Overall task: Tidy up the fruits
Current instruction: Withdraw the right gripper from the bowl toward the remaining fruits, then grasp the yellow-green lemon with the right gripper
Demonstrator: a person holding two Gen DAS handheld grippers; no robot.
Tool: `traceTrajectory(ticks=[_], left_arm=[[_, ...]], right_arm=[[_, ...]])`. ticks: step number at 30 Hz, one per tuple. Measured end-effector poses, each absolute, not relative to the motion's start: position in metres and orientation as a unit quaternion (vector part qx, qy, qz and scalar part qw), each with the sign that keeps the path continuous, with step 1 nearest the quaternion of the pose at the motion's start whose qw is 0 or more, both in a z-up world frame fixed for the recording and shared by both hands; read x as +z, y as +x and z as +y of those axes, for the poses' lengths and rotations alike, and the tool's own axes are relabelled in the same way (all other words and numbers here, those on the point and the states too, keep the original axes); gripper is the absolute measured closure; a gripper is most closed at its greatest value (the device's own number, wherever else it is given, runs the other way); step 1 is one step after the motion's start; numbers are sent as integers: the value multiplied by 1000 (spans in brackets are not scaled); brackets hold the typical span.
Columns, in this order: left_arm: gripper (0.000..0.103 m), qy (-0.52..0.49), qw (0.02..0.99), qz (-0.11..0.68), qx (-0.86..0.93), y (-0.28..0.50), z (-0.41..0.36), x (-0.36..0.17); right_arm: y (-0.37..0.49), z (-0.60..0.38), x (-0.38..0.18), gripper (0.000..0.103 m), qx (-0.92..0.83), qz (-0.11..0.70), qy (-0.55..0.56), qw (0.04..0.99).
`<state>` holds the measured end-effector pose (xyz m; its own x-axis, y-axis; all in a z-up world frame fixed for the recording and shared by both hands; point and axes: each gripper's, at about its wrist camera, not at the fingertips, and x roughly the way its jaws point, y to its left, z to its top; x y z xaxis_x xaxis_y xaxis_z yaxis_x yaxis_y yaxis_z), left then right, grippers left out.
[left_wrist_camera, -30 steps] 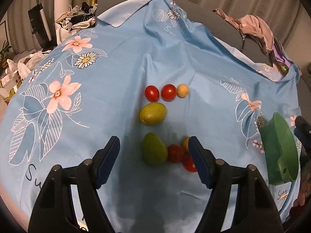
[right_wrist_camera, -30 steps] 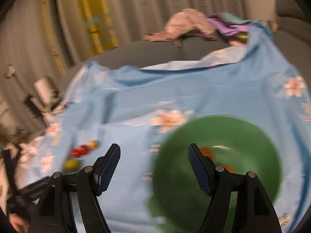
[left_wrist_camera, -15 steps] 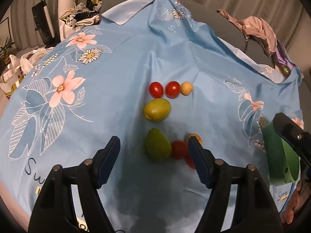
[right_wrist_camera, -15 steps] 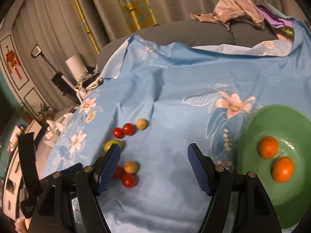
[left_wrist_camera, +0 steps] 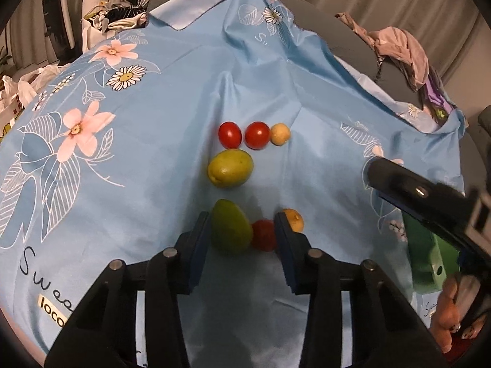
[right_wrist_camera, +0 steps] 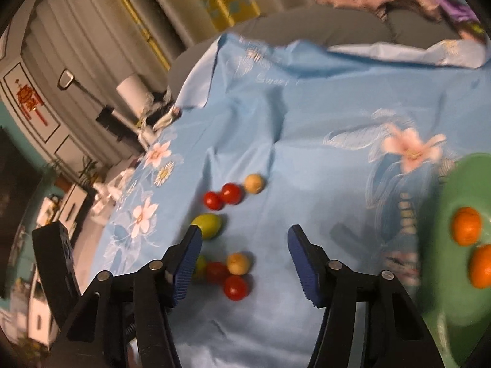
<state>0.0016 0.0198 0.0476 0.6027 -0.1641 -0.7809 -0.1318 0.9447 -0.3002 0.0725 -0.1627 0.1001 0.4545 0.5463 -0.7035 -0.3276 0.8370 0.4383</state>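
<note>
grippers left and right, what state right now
left gripper: closing around green fruit and a tomato, grip not yet clear
right gripper: closing, holding nothing

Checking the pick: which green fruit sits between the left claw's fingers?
The nearer green fruit, beside a red tomato; the yellower green fruit lies farther up the cloth.

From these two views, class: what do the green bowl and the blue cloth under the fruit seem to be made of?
Green bowl: probably plastic, judging by its uniform opaque colour and dull sheen, though blur leaves glazed ceramic possible.
Blue cloth: thin woven or synthetic fabric with a matt to slightly satin finish, shown by its soft creases, folds and printed flowers.
</note>
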Motion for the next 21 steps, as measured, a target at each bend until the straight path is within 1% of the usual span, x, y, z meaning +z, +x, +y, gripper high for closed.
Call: traceTrajectory(ticks=[3,6,8,9,15,17,19,21], left_arm=[[64,-158,876,457,-4,7,19,43],[65,-173,868,465,-5,9,23,39],[65,-179,865,468,-7,11,24,36],[67,-179,864,470,-5,12,25,35],[70,-177,861,476,-1,15,25,29],[69,-184,862,473,-3,15,27,28],[69,-196,861,470,-2,16,29,27],[70,-188,865,465,-1,15,27,27]], right_arm=[[95,-135,90,42,281,484,118,820],[118,-106,73,43,288,521,100,798],[128,-93,58,48,296,542,102,780],[131,-88,52,49,298,549,103,774],[132,-68,35,49,321,562,77,758],[134,-66,31,55,322,567,68,755],[136,-68,31,56,325,561,70,758],[134,-66,31,57,332,553,61,762]])
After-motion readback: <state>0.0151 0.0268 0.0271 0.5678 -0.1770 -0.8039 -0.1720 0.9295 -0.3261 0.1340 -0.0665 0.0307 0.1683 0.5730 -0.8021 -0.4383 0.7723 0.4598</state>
